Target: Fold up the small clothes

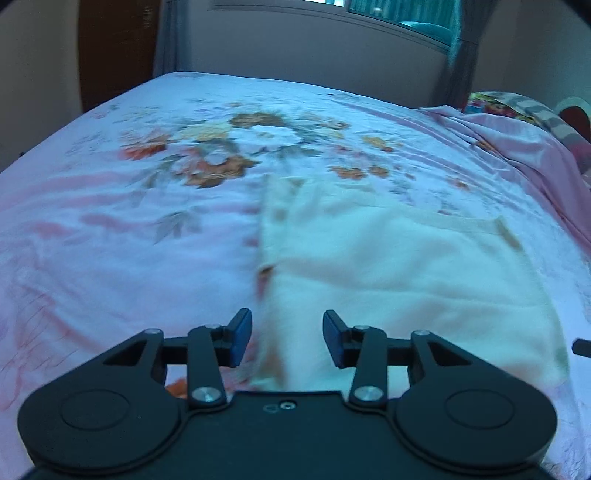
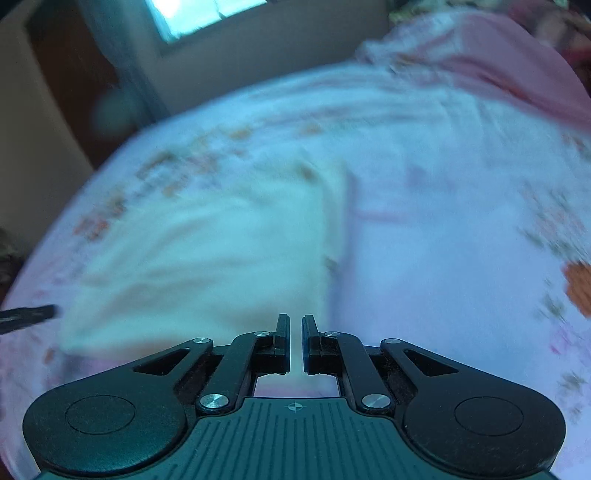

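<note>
Fingers of the left gripper [image 1: 287,338] stand parted with nothing pinched between the blue pads, while those of the right gripper [image 2: 294,341] are drawn almost together, only a thin slit showing and no cloth caught in it. Beneath both spreads the wide bed [image 1: 110,229], its pale pink floral sheet running back to a far edge below the wall and window [image 1: 332,7]; broad bare sheet lies open to the left of the left gripper and to the right of the right one. A rumpled pink blanket [image 1: 517,147] is heaped toward the far right corner. The white garment [image 1: 388,266] lies flat on the sheet between the two grippers. Its left edge runs straight toward the gap of the left fingers, just below and ahead of them; its right edge [image 2: 332,229] lines up just ahead of the right fingers. Both views are blurred.
</note>
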Available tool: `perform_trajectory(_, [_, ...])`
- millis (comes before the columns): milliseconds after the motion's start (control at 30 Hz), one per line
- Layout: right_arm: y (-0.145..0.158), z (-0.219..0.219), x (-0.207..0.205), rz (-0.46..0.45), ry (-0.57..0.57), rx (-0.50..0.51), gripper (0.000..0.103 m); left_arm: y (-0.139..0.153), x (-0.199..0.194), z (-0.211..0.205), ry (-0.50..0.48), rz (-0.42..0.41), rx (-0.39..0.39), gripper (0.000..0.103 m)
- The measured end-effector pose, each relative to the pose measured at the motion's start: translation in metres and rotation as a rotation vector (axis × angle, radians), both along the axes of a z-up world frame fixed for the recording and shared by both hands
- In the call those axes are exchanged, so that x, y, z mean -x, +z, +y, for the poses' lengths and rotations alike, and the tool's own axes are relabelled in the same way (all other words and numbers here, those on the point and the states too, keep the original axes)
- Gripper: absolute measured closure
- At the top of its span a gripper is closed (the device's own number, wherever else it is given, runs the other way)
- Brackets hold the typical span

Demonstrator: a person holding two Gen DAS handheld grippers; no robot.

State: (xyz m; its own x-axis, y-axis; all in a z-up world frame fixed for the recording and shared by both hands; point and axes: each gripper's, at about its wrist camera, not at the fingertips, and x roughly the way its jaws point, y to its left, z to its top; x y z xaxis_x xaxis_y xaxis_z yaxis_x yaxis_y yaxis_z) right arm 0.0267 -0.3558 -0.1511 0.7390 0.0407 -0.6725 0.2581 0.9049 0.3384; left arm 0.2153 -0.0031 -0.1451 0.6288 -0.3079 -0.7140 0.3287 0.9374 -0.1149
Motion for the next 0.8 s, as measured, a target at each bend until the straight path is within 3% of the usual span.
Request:
perform_trajectory(67, [-0.004,0.013,-0.009,0.009,0.039,-0.007,0.097,-0.008,-0.007,-0.015,-0.031,0.024,-0.008,0.057])
perform_trajectory(167, [-0.042,0.017,-0.021,0.179,0.047,0.025,0.098,-0.040,-0.011,-0.022,-0.024,0.095,-0.086,0.055])
perform_trajectory(267, [-0.046,0.006,-0.013,0.158,0.033,-0.037,0.098,-0.050,-0.001,-0.015,-0.054,0.057,-0.105,0.054])
perform_trajectory(333, [-0.036,0.005,-0.015,0.150,0.038,-0.048,0.097,-0.040,-0.004,-0.011,-0.031,0.096,-0.075,0.058])
perform_trajectory(400, [-0.020,0.005,-0.016,0.090,0.042,-0.050,0.097,-0.028,-0.004,-0.009,-0.029,0.077,-0.044,0.057])
perform_trajectory(467, [-0.008,0.008,-0.020,0.044,0.035,-0.023,0.097,-0.024,-0.002,-0.012,-0.021,0.020,-0.073,0.043])
perform_trajectory(533, [-0.017,0.012,-0.030,0.083,0.036,0.008,0.097,-0.039,-0.006,-0.017,-0.018,0.059,-0.127,0.041])
perform_trajectory(600, [-0.040,0.010,-0.038,0.186,0.025,-0.021,0.097,-0.048,-0.006,-0.013,-0.016,0.077,-0.113,0.040])
perform_trajectory(667, [-0.040,0.004,-0.031,0.159,0.007,-0.064,0.097,-0.043,-0.006,-0.009,-0.001,0.092,-0.096,0.043])
perform_trajectory(800, [-0.021,0.001,-0.027,0.106,0.005,-0.054,0.097,-0.027,-0.005,-0.002,0.019,0.068,-0.057,0.040])
